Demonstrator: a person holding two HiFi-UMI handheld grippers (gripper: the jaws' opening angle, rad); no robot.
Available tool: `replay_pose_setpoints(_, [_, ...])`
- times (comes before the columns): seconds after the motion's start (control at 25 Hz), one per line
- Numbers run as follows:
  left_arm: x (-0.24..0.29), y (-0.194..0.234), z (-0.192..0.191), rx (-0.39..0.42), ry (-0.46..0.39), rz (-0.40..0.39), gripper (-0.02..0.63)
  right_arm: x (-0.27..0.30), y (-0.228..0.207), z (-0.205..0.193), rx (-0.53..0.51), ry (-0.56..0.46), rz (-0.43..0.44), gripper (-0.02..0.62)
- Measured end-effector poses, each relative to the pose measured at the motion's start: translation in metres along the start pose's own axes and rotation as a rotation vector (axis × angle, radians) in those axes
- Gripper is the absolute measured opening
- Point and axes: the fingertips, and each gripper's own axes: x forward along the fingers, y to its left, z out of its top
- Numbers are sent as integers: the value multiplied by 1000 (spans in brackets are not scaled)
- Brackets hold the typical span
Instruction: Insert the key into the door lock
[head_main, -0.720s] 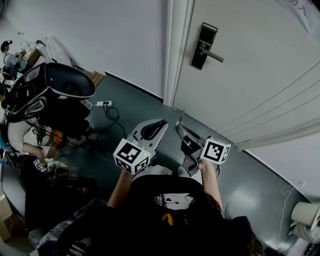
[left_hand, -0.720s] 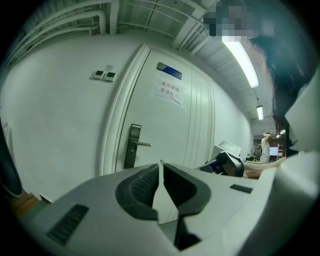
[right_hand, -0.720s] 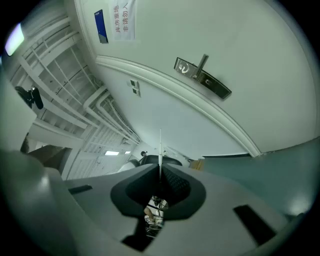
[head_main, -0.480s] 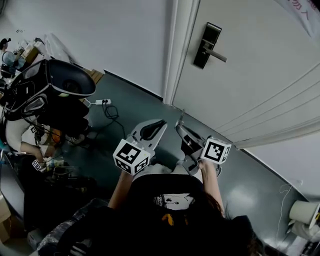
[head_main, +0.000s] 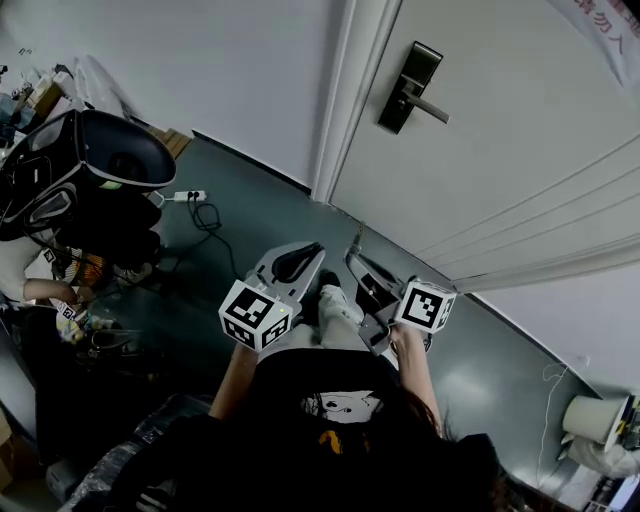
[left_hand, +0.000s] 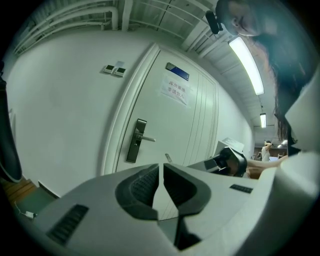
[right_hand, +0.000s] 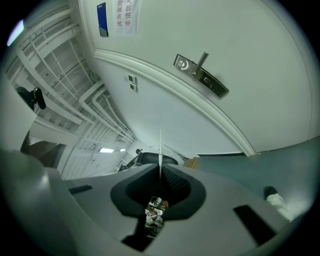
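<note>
The white door (head_main: 520, 150) carries a black lock plate with a lever handle (head_main: 410, 85), also seen in the left gripper view (left_hand: 135, 141) and the right gripper view (right_hand: 200, 75). My right gripper (head_main: 356, 262) is shut on a thin silver key (right_hand: 160, 150), whose blade sticks out past the jaw tips (head_main: 357, 240). It is well short of the lock, low and in front of the door. My left gripper (head_main: 316, 252) is just to its left, with its jaws (left_hand: 161, 170) shut on nothing. From the left gripper view the right gripper (left_hand: 227, 160) and the key (left_hand: 168, 158) show.
The white door frame (head_main: 335, 110) and wall are left of the door. A black rounded seat or hood (head_main: 110, 160) with bags, plus a power strip and cable (head_main: 185, 196), are on the floor at left. A paper roll (head_main: 590, 420) sits at the bottom right. A notice (left_hand: 175, 90) is on the door.
The view has shifted a little toward the door. A light shoe now shows between the two grippers. Both grippers keep the same pose, still shut.
</note>
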Motion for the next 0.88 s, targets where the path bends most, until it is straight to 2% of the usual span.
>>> replay_pose_setpoints(0.24, [2,11,3,7,-2,-1,32,12,-4,10,-4,-7,1,21])
replay_pose_setpoints(0.56, [50,53,14,11,35,31,32,45,-41,61,31,-6,12,21])
replay_pose_setpoints(0.88, [124,82,41,46,37,3,32,67,-77,130,39,-18,9,21])
